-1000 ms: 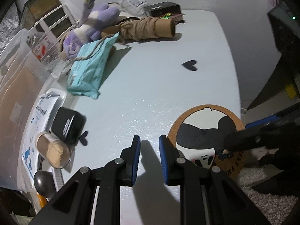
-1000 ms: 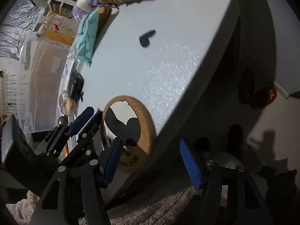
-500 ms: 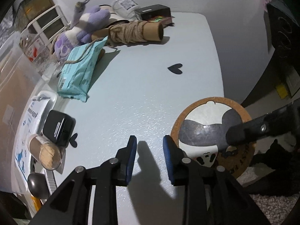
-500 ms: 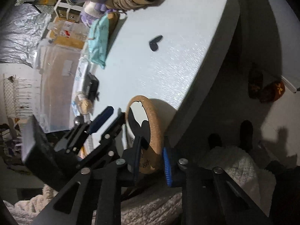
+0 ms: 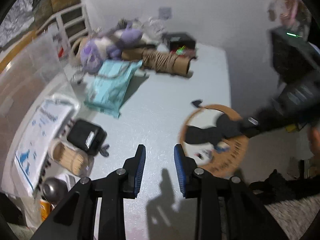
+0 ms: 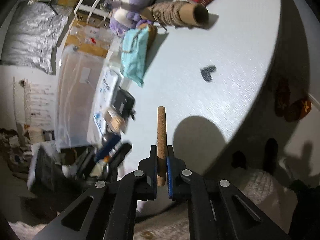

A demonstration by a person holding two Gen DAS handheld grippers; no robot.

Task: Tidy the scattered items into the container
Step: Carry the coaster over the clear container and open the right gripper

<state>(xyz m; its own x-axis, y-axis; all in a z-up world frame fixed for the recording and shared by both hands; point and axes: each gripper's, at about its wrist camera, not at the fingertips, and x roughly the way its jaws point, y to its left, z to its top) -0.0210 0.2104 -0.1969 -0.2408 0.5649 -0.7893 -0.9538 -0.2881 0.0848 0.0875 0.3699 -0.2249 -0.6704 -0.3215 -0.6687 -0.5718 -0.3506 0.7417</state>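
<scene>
The right gripper [image 6: 161,170] is clamped on the rim of the round cork coaster with a black-and-white panda print [image 6: 161,144], holding it edge-on and clear of the pale blue surface [image 6: 230,76], probably because a flat disc is easiest to pinch where it overhung the edge. The left gripper [image 5: 159,166] hangs above the surface with its fingers apart and nothing between them. The large clear plastic storage container [image 5: 26,76] stands at the left edge, so the coaster most likely goes there.
</scene>
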